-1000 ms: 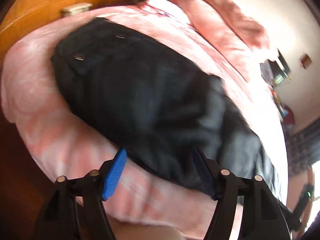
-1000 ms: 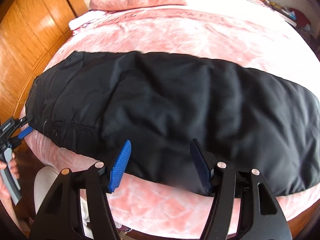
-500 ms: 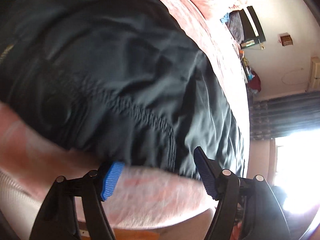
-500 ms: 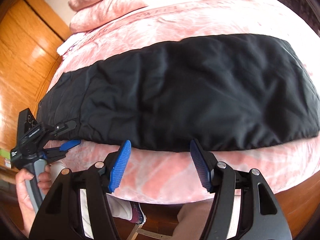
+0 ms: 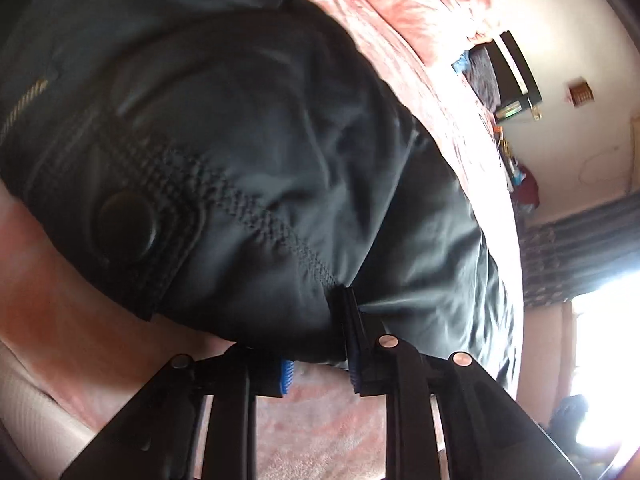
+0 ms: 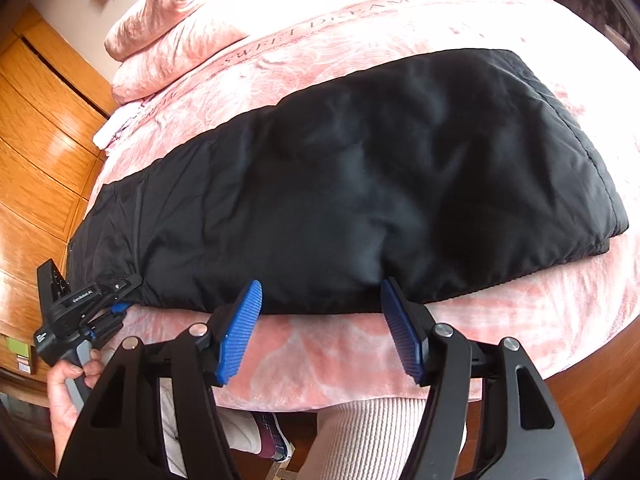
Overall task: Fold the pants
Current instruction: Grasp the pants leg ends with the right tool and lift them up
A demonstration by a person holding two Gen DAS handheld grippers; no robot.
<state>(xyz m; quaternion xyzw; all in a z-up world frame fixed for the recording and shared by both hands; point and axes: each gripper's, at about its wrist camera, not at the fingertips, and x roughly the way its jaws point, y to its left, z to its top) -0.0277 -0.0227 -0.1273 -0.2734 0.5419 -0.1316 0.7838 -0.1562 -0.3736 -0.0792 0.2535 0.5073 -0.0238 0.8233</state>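
Black padded pants [image 6: 360,184] lie flat along the near edge of a pink bed, waist to the left, leg hems to the right. My left gripper [image 5: 320,344] is shut on the pants' waist edge [image 5: 248,216], close beside a black snap button [image 5: 126,228]; it also shows in the right wrist view [image 6: 128,284], clamped on the waist corner. My right gripper [image 6: 320,328] is open and empty, its blue pads [image 6: 240,332] just short of the pants' near edge around mid-leg.
The pink bedspread [image 6: 320,356] overhangs the front edge of the bed. Pink pillows [image 6: 172,28] lie at the back left. A wooden wardrobe [image 6: 36,152] stands on the left. The person's legs [image 6: 360,440] are below the bed edge.
My left gripper has closed on the waist edge; it was open half a second ago. My right gripper has shifted slightly right along the near edge and stays open.
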